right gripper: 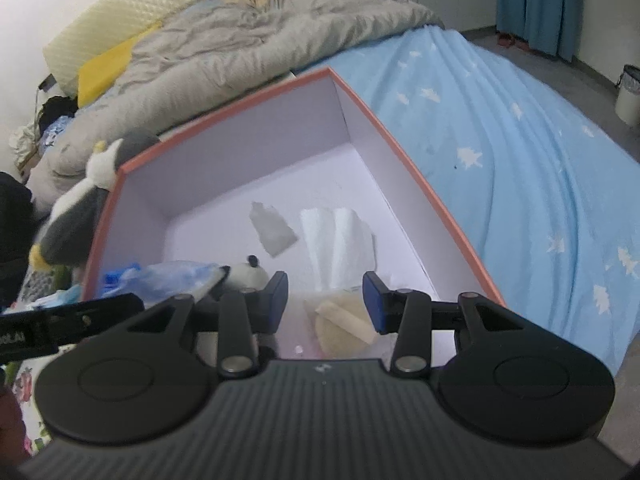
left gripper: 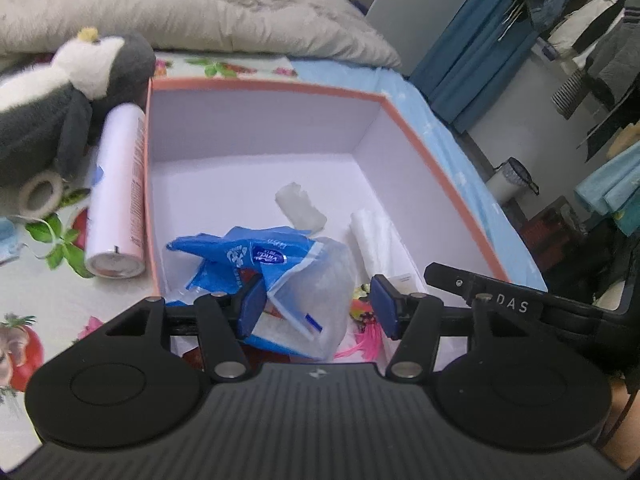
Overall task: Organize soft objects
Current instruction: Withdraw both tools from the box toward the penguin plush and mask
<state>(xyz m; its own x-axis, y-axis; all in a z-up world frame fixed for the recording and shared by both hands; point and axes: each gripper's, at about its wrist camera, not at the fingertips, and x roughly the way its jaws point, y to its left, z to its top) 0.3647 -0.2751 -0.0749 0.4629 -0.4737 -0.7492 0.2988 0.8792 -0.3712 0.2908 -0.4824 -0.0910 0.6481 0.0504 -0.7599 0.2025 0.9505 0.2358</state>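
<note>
A salmon-rimmed box (left gripper: pixel 280 89) with a white inside sits on the bed. Inside lie a blue tissue pack (left gripper: pixel 256 258), a clear lump (left gripper: pixel 300 206), a white roll (left gripper: pixel 376 236) and a pink feathery thing (left gripper: pixel 366 342). My left gripper (left gripper: pixel 318 306) hangs open over the pack; the crumpled wrapper lies between its fingers, and the right pad stands apart from it. My right gripper (right gripper: pixel 326 304) is open above a beige puff (right gripper: pixel 344 324) in the box (right gripper: pixel 224 117), beside a small panda plush (right gripper: pixel 248 274). A penguin plush (left gripper: pixel 60 96) lies outside the box.
A pink spray can (left gripper: pixel 118 192) and a tape roll (left gripper: pixel 40 192) lie left of the box. A grey duvet (right gripper: pixel 248 36) is bunched behind it, and a blue sheet (right gripper: pixel 520 152) slopes off to the right. A bin (left gripper: pixel 512 178) and hanging clothes (left gripper: pixel 592 36) stand beyond the bed.
</note>
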